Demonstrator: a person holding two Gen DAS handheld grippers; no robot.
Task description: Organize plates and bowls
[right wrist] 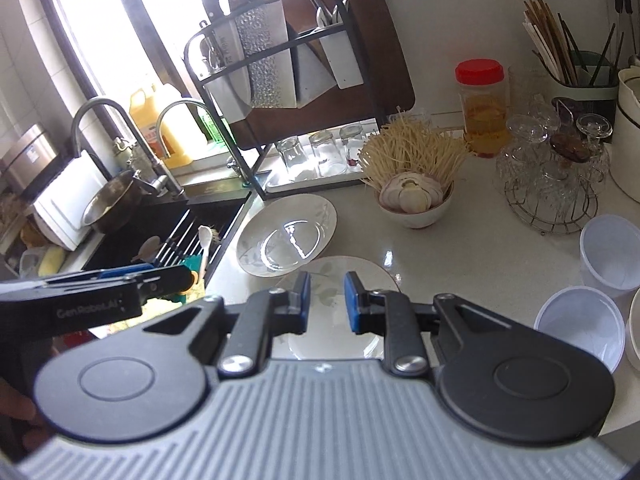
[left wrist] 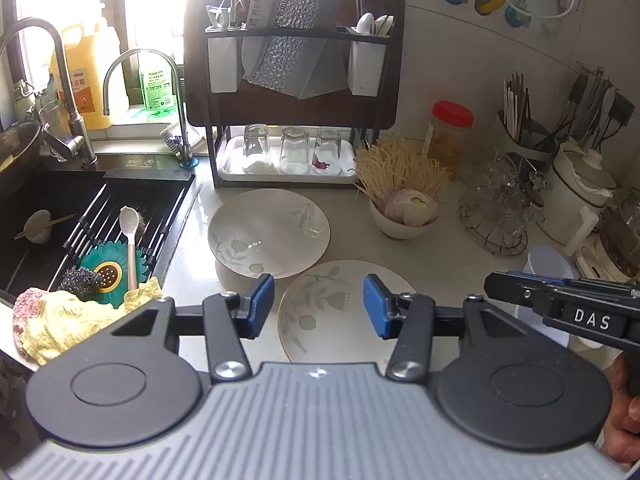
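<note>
Below, both tongs hang over the near plate (left wrist: 332, 312): the left gripper (left wrist: 319, 306) gapes wide with nothing between its pads, and the right gripper (right wrist: 327, 302) stands narrowly parted, also empty. At 11 o'clock, a second plate (left wrist: 269, 232) overlaps it; at 1 o'clock sits a bowl (left wrist: 402, 224) beside the rack (left wrist: 294, 92).

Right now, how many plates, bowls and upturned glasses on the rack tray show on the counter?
Plates: 2, far plate and near plate
Bowls: 1, white bowl holding food
Upturned glasses: 3, on the rack tray
Total: 6
</note>
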